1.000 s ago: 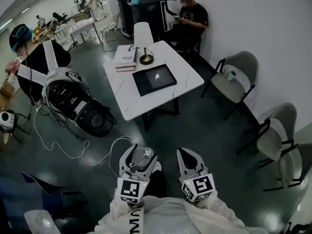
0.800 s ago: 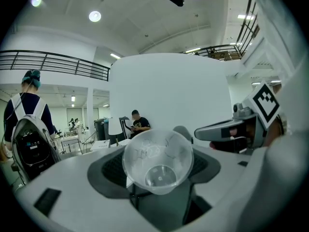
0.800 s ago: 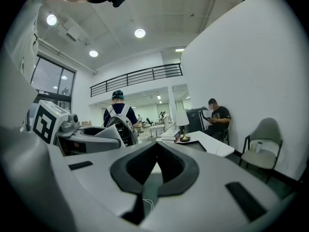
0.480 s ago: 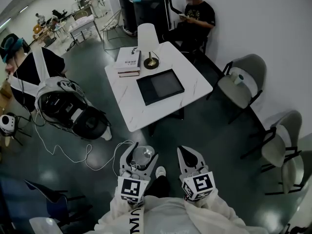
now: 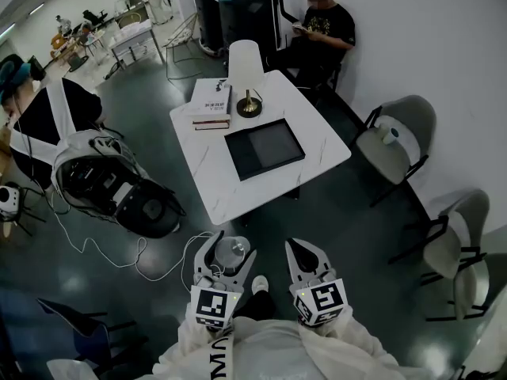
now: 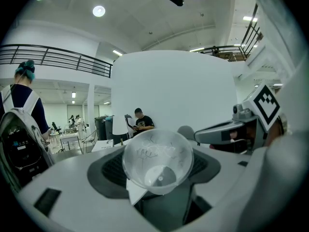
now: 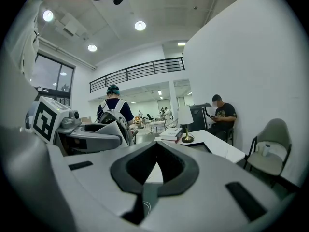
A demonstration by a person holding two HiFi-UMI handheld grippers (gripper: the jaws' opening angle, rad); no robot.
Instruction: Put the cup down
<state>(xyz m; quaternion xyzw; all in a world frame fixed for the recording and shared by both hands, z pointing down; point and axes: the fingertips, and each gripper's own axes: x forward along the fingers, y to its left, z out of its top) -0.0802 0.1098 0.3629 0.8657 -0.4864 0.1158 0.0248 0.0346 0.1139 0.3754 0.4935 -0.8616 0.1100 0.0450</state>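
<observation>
Clear plastic cup clamped in L gripper, mouth tipped toward its camera, resting on no surface. R gripper: jaws together, empty. White table lies straight ahead, well apart from both; set-down falls to L hand.

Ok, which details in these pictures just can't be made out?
- Print on the books: too small in the head view.
- The small white thing on the chair: too small in every view to identify.
- Where the left hand-held gripper touches the cup: the cup itself covers it in the left gripper view.
- The standing person: partly cut off by the head view's left edge.
</observation>
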